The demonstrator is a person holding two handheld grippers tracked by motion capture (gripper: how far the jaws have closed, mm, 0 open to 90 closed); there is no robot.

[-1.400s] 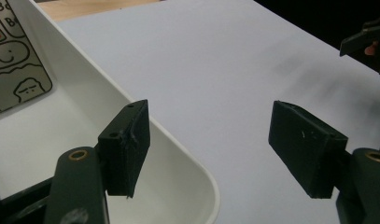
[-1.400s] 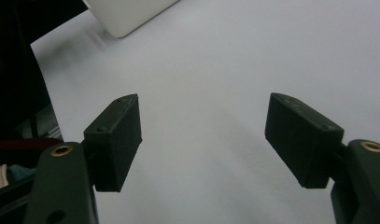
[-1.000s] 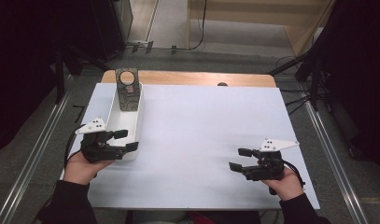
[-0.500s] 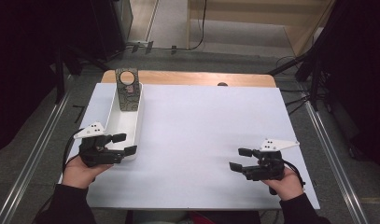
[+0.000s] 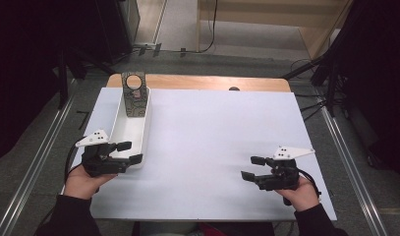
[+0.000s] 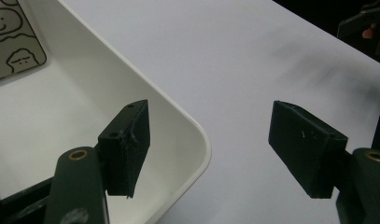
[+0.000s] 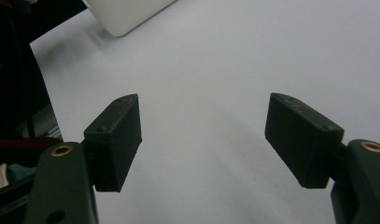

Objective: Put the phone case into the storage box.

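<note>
Left gripper (image 5: 125,152) straddles the near corner of the long white plastic tray (image 5: 133,129) at 9 o'clock, jaws wide and empty, likely lining up a rim grab, while right gripper (image 5: 253,167) idles open at 4 o'clock.

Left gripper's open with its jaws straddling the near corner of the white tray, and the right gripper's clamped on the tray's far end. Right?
Not quite. The right gripper holds nothing: its jaws stand open over the bare white table, well apart from the tray, as the right gripper view shows. The left gripper is open with its jaws either side of the tray's near corner.
</note>
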